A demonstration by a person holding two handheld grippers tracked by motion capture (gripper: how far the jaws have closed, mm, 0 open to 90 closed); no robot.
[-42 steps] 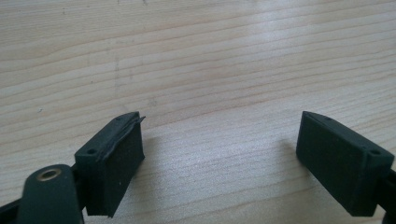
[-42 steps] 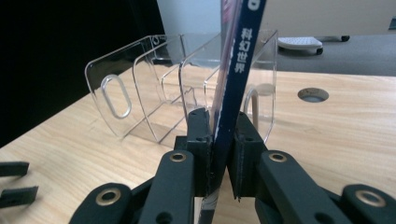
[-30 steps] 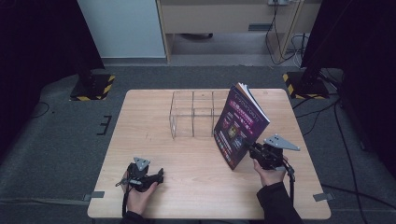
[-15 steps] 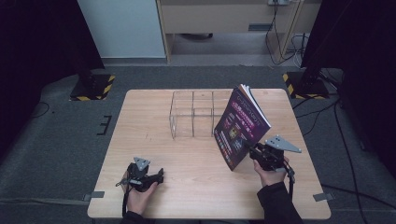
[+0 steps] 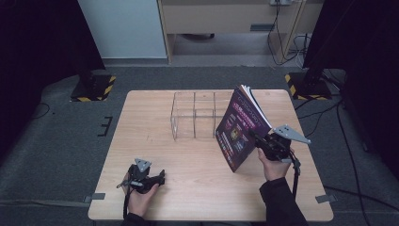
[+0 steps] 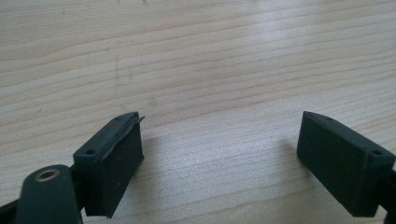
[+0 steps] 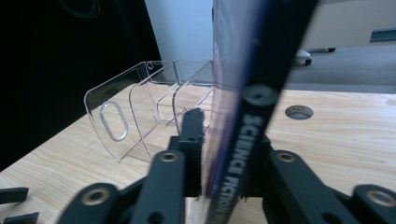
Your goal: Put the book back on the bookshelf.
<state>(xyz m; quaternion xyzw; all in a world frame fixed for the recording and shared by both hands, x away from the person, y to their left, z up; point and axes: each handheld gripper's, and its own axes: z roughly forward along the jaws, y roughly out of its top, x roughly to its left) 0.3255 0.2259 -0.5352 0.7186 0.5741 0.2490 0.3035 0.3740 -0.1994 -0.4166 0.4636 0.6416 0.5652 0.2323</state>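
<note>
While right claw grips book, clear divider rack stands just beside.

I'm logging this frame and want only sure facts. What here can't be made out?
- Book cover text: too small in the high view; in the right gripper view the right gripper and the frame edge cut the spine lettering.
- Clear organizer: its right end is hidden behind the book in the high view.
- Left gripper: the left gripper view crops its body; jaws stand apart over bare table.
</note>
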